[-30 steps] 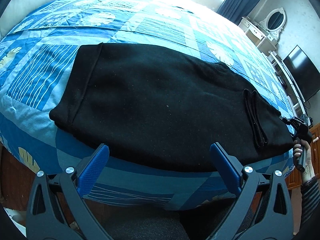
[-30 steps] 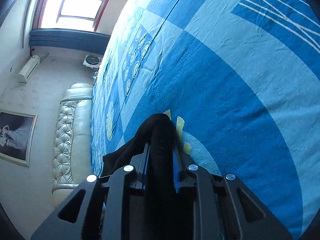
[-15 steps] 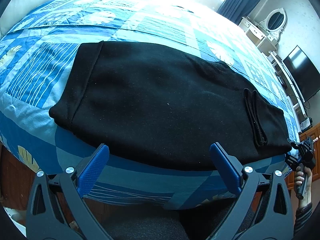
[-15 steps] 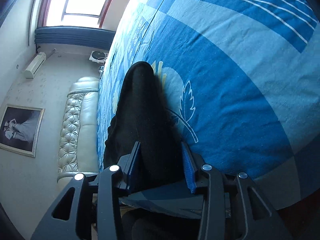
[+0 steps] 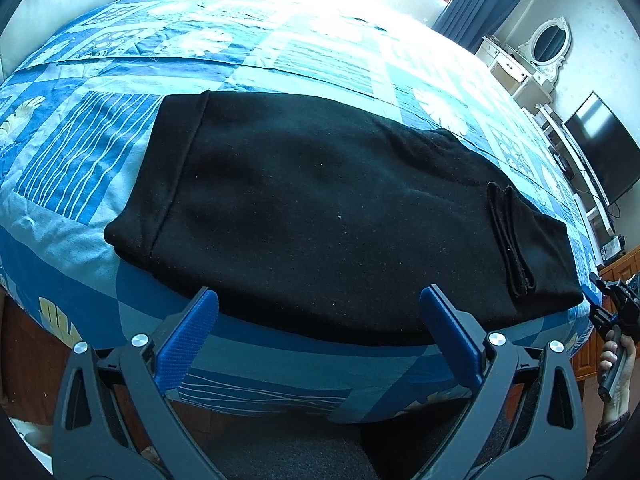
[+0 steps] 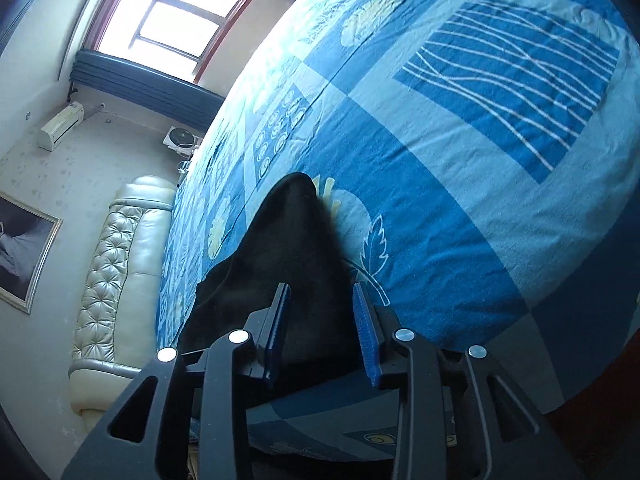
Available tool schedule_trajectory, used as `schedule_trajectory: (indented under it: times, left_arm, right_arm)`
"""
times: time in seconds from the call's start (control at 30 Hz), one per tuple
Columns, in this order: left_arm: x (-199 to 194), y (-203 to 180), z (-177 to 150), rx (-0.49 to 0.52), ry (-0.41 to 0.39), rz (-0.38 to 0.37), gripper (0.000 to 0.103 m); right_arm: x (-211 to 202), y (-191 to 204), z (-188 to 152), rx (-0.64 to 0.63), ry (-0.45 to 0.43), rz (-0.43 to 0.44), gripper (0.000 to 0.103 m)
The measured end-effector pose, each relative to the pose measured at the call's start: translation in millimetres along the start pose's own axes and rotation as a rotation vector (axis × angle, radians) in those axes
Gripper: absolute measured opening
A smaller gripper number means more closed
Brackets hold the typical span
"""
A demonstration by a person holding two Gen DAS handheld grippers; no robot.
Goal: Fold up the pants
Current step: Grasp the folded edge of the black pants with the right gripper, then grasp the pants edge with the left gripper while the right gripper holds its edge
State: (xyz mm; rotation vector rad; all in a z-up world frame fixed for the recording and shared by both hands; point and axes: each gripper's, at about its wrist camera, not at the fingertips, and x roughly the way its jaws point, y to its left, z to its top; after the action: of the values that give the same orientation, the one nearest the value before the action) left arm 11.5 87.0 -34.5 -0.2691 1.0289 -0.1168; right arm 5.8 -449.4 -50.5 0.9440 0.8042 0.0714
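Black pants [image 5: 332, 216] lie folded flat across a blue patterned bedspread [image 5: 80, 152], waistband end at the left, cuffs at the right. My left gripper [image 5: 318, 316] is open and empty, just short of the pants' near edge. My right gripper [image 6: 320, 304] is open at the bed's edge, its blue pads either side of the pants' corner [image 6: 296, 240] without gripping it. It also shows at the right edge of the left wrist view [image 5: 612, 308], just off the pants' right end.
A cream tufted headboard [image 6: 116, 272] stands at the bed's far side. A white dresser with an oval mirror [image 5: 536, 56] and a wall TV [image 5: 604, 148] stand beyond the bed's right side. A window [image 6: 172, 20] lights the room.
My right gripper opened and let go of the pants' end, then drew back off the bed edge. The pants now lie flat. The left gripper stayed put.
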Motion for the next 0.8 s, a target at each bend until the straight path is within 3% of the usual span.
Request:
schedule_trajectory:
  times: [0.1, 0.23, 0.3, 0.47, 0.6, 0.8]
  left_arm:
    - [0, 0, 1, -0.001, -0.002, -0.001, 0.101]
    - [-2, 0, 1, 0.005, -0.005, 0.002, 0.101]
    - [-4, 1, 3, 0.003, -0.011, 0.001, 0.101]
    - [-15, 12, 11, -0.021, -0.034, -0.018, 0.101]
    - [-21, 36, 23, -0.068, -0.026, -0.072, 0.101]
    - [-21, 106, 43, -0.267, -0.007, -0.263, 0.101]
  right_arm:
    - [6, 30, -9, -0.038, 0.012, 0.079, 0.055]
    - [47, 56, -35, -0.077, 0.139, 0.166, 0.056]
    - [65, 59, -45, -0.089, 0.185, 0.159, 0.056]
    - [79, 43, -55, -0.074, 0.217, 0.152, 0.056]
    - [75, 32, -56, -0.040, 0.226, 0.172, 0.056]
    - [79, 42, -58, -0.087, 0.232, 0.158, 0.060]
